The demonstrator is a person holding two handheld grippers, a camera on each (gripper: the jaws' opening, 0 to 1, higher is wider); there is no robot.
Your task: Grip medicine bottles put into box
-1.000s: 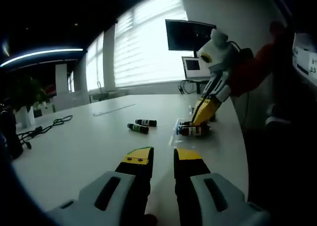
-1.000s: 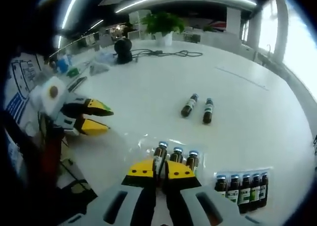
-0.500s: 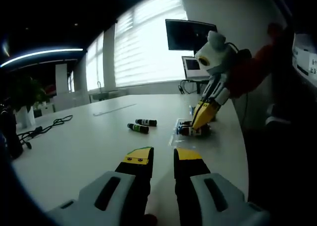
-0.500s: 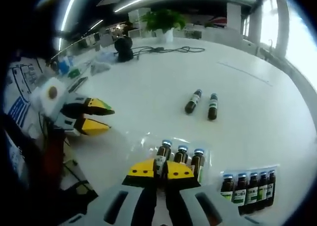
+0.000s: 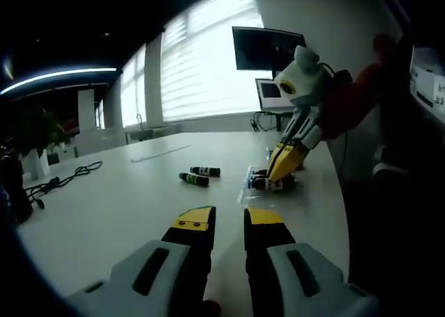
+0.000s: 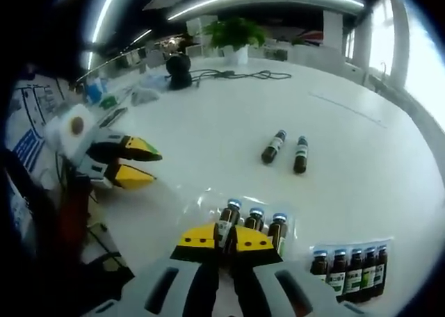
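One bottle (image 6: 224,223) sits clamped in the right hand-held gripper (image 6: 227,238).

Right gripper view: 2 loose bottles (image 6: 288,151) lie side by side mid tabletop (image 6: 208,129); 3 nearer (in tray (image 6: 245,207)); 5-row (image 6: 350,268) right.

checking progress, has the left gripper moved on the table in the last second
No. In the left gripper view the left gripper sits the same against the two loose bottles and the window.

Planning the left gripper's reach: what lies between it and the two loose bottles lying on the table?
Bare white table lies between the left gripper and the two loose bottles, as the left gripper view shows.
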